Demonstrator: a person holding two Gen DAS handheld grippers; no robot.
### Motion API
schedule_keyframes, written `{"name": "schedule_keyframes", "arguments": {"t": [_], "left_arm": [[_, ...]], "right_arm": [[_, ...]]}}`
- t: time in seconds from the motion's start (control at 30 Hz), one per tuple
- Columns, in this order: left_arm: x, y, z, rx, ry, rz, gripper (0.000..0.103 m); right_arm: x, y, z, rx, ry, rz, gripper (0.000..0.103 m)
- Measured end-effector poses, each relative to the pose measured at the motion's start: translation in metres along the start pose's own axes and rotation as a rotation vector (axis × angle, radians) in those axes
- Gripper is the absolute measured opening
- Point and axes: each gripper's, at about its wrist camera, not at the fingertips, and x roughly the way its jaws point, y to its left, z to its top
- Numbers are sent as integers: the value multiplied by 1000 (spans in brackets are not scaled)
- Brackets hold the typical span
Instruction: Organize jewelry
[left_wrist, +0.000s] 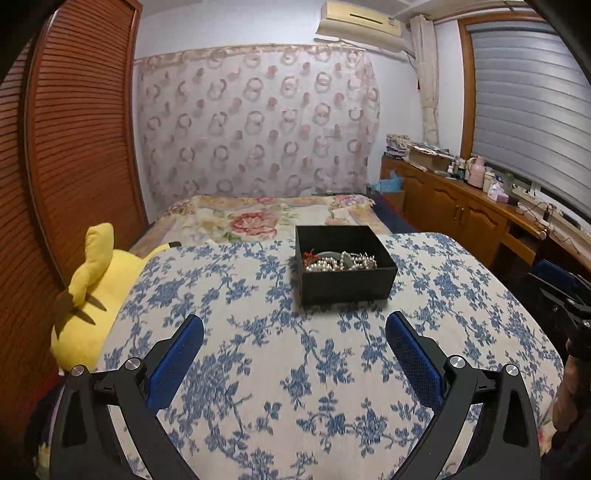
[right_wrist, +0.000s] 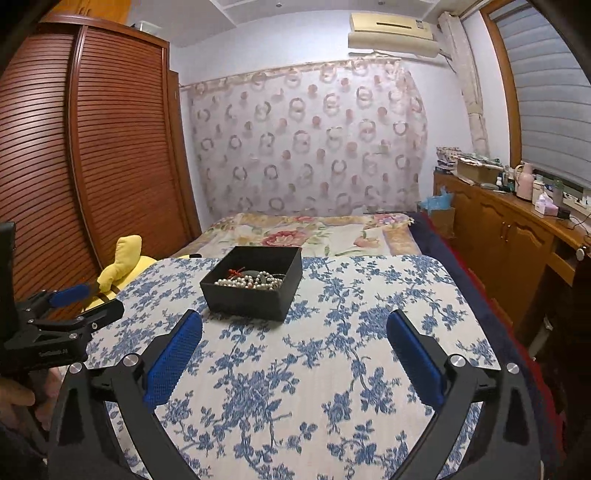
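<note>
A: What's nearest you?

B: Your left gripper (left_wrist: 293, 325) hovers over the blue-flowered cloth (left_wrist: 258, 369), its blue-padded fingers (left_wrist: 177, 354) spread wide with nothing between them. Your right gripper (right_wrist: 294, 325) sits the same way above the same cloth, fingers (right_wrist: 413, 354) parted and empty.

A: Can you see one from the other?

B: Yes, in the right wrist view your left gripper shows at the left edge, beside the cloth.

A: And the jewelry?

B: Just beyond your fingertips stands a black box (left_wrist: 347, 286), open at the top, resting on the cloth. Inside lies a tangle of pearl strands (left_wrist: 332, 264) with a dark green piece and a bit of red cord; I cannot tell the pieces apart further.

A: Past that?

B: A yellow plush toy (left_wrist: 92, 288) to your left against the slatted wardrobe (right_wrist: 74, 147), then the floral bedspread (right_wrist: 314, 230), and a patterned curtain (left_wrist: 255, 122) on the far wall
</note>
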Motion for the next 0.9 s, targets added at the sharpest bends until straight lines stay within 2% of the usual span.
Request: {"name": "schedule_keyframes", "arguments": {"t": [0.9], "left_arm": [[-9, 3, -9, -1, -3, 3, 95]], "right_arm": [[-5, -2, -7, 14, -7, -17, 101]]}}
